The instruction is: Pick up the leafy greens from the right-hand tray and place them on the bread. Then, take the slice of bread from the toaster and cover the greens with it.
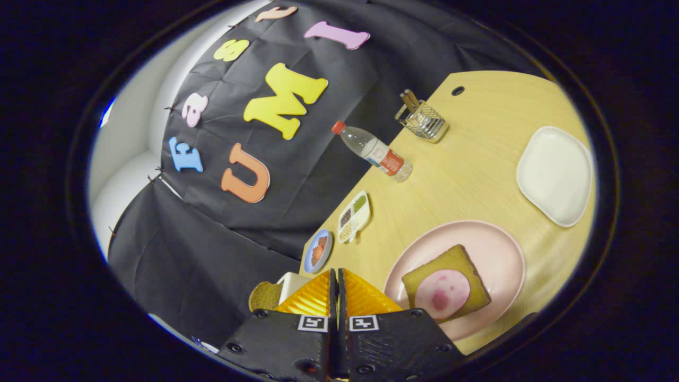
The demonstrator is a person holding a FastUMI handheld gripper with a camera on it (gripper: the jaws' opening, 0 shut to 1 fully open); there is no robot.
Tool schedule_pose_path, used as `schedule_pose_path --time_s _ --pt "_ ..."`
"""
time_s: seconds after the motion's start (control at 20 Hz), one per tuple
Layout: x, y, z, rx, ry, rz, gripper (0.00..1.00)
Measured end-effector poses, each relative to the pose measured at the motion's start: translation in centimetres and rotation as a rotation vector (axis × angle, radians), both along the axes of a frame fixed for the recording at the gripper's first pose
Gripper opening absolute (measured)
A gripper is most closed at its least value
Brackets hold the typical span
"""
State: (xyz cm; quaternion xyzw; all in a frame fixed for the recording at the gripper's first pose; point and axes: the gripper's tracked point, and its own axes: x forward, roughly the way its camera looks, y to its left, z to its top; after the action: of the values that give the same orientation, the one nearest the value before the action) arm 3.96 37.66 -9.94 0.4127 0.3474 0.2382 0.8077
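- Tongs (337,276) sit w/ fingers pressed together, tip to tip, no gap btwn them; nothing gripped, nothing touched.
- Bread slice (451,278) lies just ahead of the tongs and off to their right, on a pink plate (498,249); near the right finger but apart from it.
- Bread looks square, golden-brown crust, tan top; a round pink slice (442,293) w/ darker red blotches lies flat on top, covering most of the end nearest the tongs.
- Second bread slice (264,296) stands upright in a white toaster (293,284), just left of the left finger; only its rounded brown top and part of the toaster body show, the rest hidden behind the finger.
- White tray (554,175) w/ rounded corners sits beyond the pink plate, further right, well apart from the tongs; its top looks plain white. Can't make out any greens on it from this angle.
- Beyond the tongs, along the counter (467,159) edge nearest the booth wall: small blue dish (319,250) w/ orange-red bits, then a white divided dish (354,216) w/ dark, green and pale fillings in separate compartments.
- Further on, a clear bottle (374,151) w/ red cap and red-white label stands on the counter.
- Past it, a wire holder (423,121) w/ utensil handles sticking up.
- Counter is light wood, w/ a small dark hole (458,90) near its far corner.
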Motion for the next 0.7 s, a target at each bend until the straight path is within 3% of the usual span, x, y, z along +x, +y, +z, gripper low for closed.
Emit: schedule_pose_path --time_s 0.35,0.7 --pt "2.9 -4.6 -3.9 -0.063 0.024 -0.096 0.0" --pt "4.2 -5.7 -6.4 -0.207 -0.029 -0.073 0.01"
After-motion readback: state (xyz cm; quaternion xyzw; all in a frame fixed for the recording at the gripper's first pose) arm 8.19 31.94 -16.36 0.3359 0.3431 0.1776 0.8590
